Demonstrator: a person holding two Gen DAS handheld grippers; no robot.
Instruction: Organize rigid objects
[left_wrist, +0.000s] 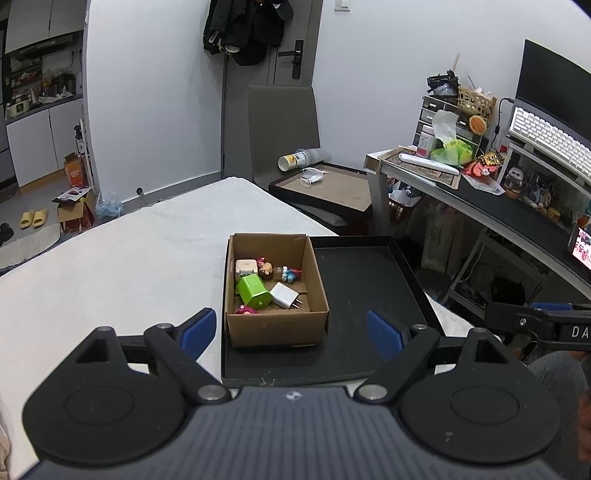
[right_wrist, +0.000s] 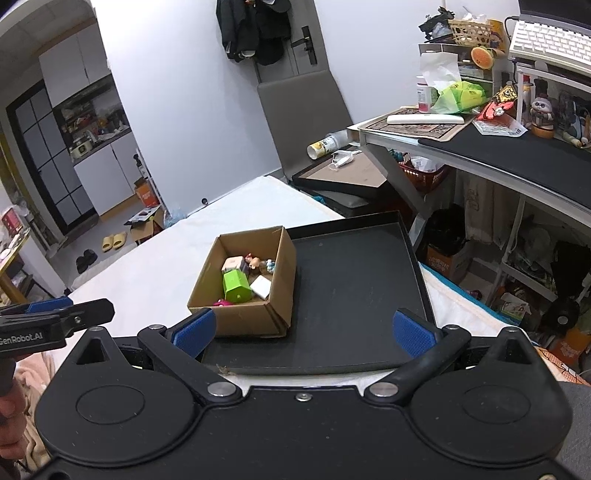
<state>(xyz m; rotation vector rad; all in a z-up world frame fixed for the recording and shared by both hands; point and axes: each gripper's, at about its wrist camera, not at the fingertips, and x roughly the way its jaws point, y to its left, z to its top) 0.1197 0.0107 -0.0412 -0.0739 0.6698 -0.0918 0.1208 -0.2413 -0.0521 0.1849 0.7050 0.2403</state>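
Observation:
A small open cardboard box (left_wrist: 277, 325) (right_wrist: 240, 317) stands on the left part of a black tray (left_wrist: 362, 288) (right_wrist: 354, 288). Inside lie a green block (left_wrist: 253, 291) (right_wrist: 236, 285), a white plug adapter (left_wrist: 284, 295) (right_wrist: 261, 287), a white cube (left_wrist: 245, 266) (right_wrist: 232, 263), a pink toy (left_wrist: 246, 310) and several small figurines (left_wrist: 280, 273). My left gripper (left_wrist: 291, 334) is open and empty, just before the box. My right gripper (right_wrist: 303, 332) is open and empty, over the tray's near edge. The right gripper also shows at the right of the left wrist view (left_wrist: 535, 321).
The tray lies on a white-covered bed (left_wrist: 129, 266) (right_wrist: 147, 273). A grey chair (left_wrist: 284, 129) with another tray and a cup stands behind. A cluttered desk (left_wrist: 480, 192) (right_wrist: 498, 147) with keyboard and monitor is at the right. Boxes and slippers lie on the floor at the left.

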